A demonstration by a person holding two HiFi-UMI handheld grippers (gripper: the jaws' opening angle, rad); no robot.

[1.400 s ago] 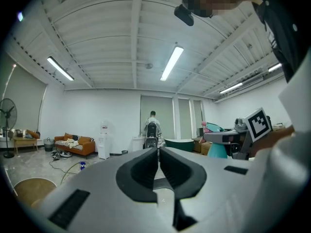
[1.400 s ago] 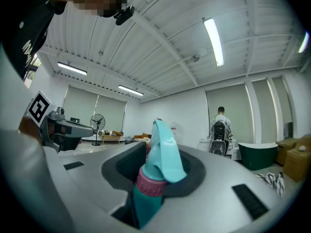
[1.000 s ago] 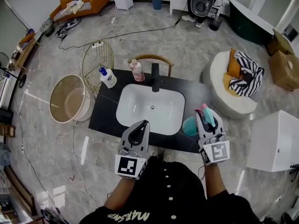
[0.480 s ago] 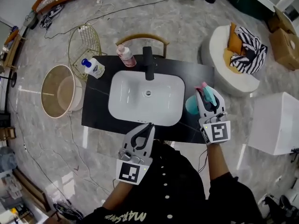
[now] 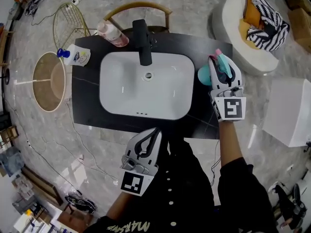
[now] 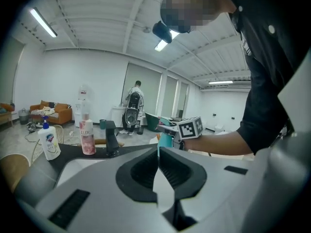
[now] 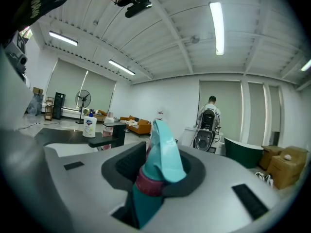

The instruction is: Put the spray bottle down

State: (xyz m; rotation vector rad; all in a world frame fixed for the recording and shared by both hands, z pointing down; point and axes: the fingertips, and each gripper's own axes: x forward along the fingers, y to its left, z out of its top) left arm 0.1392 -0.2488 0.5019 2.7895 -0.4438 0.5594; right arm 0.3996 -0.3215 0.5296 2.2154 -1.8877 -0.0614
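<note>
My right gripper [image 5: 222, 71] is shut on the neck of a teal spray bottle [image 5: 205, 74] with a pink collar, held upright over the right end of the black counter [image 5: 86, 106]. In the right gripper view the bottle [image 7: 160, 165] fills the gap between the jaws of the right gripper [image 7: 156, 171]. Whether its base touches the counter is hidden. My left gripper [image 5: 147, 141] hangs near the counter's front edge, close to my body, shut with nothing in it. The left gripper view shows its jaws closed [image 6: 158, 153] and the bottle [image 6: 165, 140] beyond them.
A white sink [image 5: 114, 103] with a black faucet [image 5: 142, 47] is set in the counter. A pink bottle [image 5: 111, 33] and a white pump bottle [image 5: 75, 56] stand at its back left. A round bin [image 5: 48, 81], wire basket [image 5: 68, 18], pouffe [image 5: 233, 11] and white box [image 5: 289, 110] surround it.
Both grippers have come down. The right one carried the spray bottle toward the counter's right end; the left one dropped back toward my body, still shut.
</note>
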